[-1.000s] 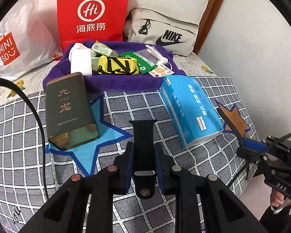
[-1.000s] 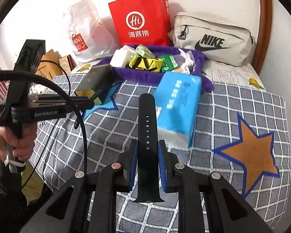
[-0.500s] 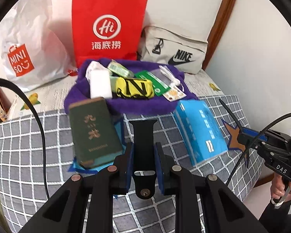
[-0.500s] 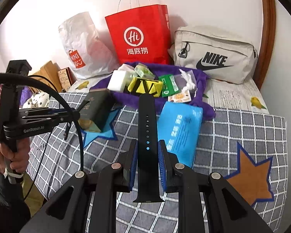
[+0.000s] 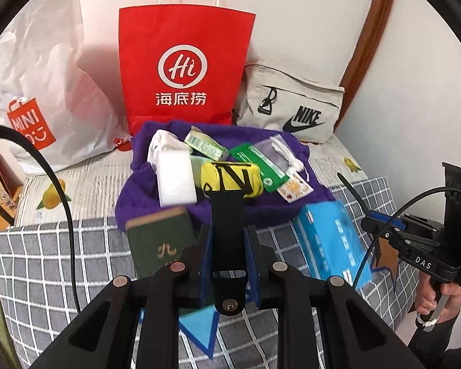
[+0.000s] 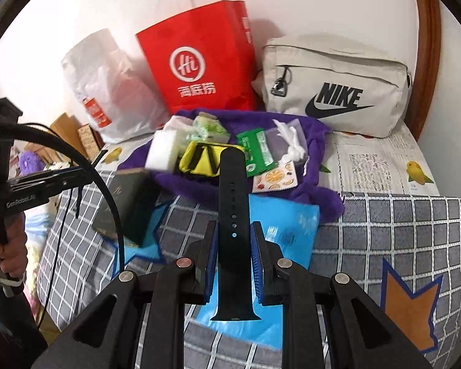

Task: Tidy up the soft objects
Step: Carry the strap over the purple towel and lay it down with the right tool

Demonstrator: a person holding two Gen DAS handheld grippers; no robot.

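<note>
Black strap halves [image 5: 227, 224] [image 6: 233, 215] — one pinched upright in each gripper [image 5: 227, 246] [image 6: 233, 255].

Left wrist view: you look forward along your left tool [image 5: 227, 247], from above the near edge of the bed [image 5: 46, 264], facing the wall; the purple cloth pile [image 5: 138, 190] sits near, centre frame. Your right tool [image 5: 384, 226] enters at the right edge.

Right wrist view: you look along your right tool [image 6: 233, 264] from further right, same facing, similar closeness. Your left tool [image 6: 86, 178] enters at the left edge.

Shared field: purple cloth pile [image 6: 310, 190], red paper bag [image 5: 184, 70] [image 6: 199, 61], Nike pouch [image 5: 292, 104] [image 6: 338, 89], blue tissue pack [image 5: 329, 240] [image 6: 289, 227].
</note>
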